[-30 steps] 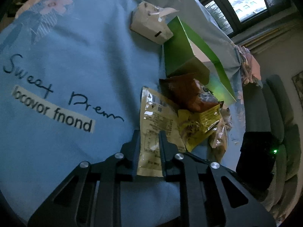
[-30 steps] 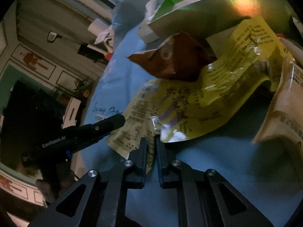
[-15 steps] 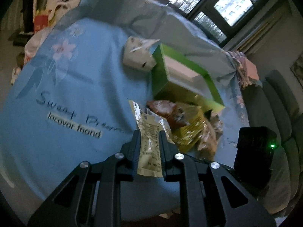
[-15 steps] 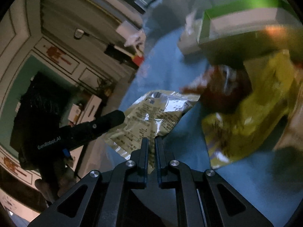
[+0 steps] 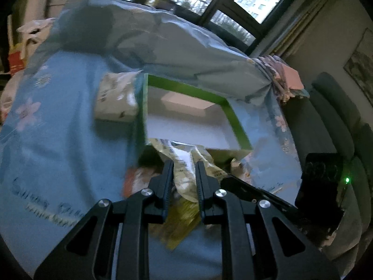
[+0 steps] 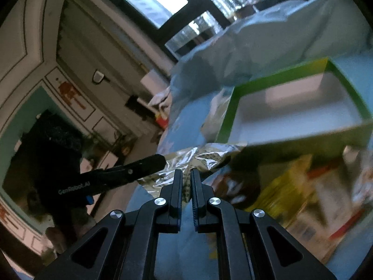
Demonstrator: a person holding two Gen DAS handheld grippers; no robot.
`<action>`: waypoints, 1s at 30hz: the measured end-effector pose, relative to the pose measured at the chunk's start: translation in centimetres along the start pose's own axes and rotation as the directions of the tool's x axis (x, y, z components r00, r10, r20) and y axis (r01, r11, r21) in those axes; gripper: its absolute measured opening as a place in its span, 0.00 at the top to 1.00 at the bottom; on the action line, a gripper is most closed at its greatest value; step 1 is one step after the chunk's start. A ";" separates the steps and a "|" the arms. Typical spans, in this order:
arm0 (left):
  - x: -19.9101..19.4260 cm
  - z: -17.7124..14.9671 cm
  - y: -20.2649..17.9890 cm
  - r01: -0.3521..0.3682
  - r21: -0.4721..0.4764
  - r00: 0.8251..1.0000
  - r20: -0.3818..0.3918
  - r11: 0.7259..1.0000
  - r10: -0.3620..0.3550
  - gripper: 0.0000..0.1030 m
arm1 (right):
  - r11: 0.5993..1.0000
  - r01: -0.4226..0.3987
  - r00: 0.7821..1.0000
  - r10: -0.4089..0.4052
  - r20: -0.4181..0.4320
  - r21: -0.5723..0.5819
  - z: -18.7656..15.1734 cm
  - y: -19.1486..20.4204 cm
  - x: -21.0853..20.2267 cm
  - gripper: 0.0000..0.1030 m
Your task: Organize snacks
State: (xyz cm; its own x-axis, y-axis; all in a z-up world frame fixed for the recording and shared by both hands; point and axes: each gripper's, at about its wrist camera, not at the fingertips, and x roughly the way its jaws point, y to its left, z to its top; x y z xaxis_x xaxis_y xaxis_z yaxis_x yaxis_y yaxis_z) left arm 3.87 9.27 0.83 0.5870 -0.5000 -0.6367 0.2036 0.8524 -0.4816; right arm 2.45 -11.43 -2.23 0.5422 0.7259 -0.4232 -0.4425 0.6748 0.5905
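Foil-backed snack packet (image 5: 184, 175), pale gold with printed panel, was held off the bed between two sets of tongs, both clamped on it. Left tongs (image 5: 184, 170) gripped one edge; right tongs (image 6: 185, 177) pinched a neighbouring edge, fingers nearly together on the thin film. In the right wrist view the left tool's black finger entered from the left and met the same packet.

Location: packet hung just in front of the near wall of the green box (image 5: 235, 126), at about rim level, not yet over the opening. Box: open-topped, white inside, no snacks visible in it; it sat on the blue bedspread (image 5: 58, 140).

Remaining stock: yellow packet (image 6: 286, 182), a reddish-brown packet (image 6: 240, 186) and others, blurred, lay in a loose heap on the bedspread near the box. White tissue pack (image 5: 116, 100) stood touching or just beside the box's left wall.

Step in hand, as judged: carrying the first packet to the box, two-handed; sorting barely begun.

Next move, as judged: bring the packet farther, clear of the near rim and over the white interior, then open both tongs together so it dropped flat. Releasing one side alone would likely let the limp film swing and catch on the rim.
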 end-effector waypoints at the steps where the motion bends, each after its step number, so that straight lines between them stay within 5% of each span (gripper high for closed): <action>1: 0.6 0.4 -0.2 0.004 -0.003 1.000 -0.006 1.000 -0.004 0.84 | 1.000 0.010 1.000 -0.010 0.003 0.002 0.4 -0.3 0.1 0.91; 12: 4.7 5.0 -2.9 0.041 0.035 0.999 -0.028 0.999 -0.040 0.83 | 0.999 0.028 0.995 -0.030 0.097 0.019 5.6 -2.7 -0.8 0.91; 25: 13.6 5.9 -0.3 -0.070 -0.010 0.982 -0.177 0.998 0.067 0.77 | 0.961 0.263 0.964 -0.259 -0.057 0.081 6.7 -9.9 4.9 0.91; 27: 13.4 6.1 -0.2 -0.074 -0.008 0.984 -0.163 0.997 0.072 0.66 | 0.956 0.276 0.961 -0.272 -0.055 0.095 6.8 -10.6 4.6 0.89; 29: 12.9 6.1 0.0 -0.089 -0.016 0.987 -0.134 0.996 0.086 0.29 | 0.950 0.293 0.956 -0.290 -0.045 0.106 6.9 -11.0 3.8 0.69; 30: 12.5 6.1 0.1 -0.091 -0.018 0.989 -0.115 0.996 0.089 0.26 | 0.947 0.302 0.953 -0.299 -0.042 0.113 6.8 -11.1 3.3 0.60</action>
State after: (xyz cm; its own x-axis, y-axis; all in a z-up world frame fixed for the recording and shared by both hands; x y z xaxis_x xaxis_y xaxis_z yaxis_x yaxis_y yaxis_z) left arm 16.01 4.01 -3.49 0.5091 -0.4365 -0.7418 0.1350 0.8917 -0.4320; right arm 14.07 -17.44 -5.51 0.6194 0.4956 -0.6088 -0.1743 0.8430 0.5089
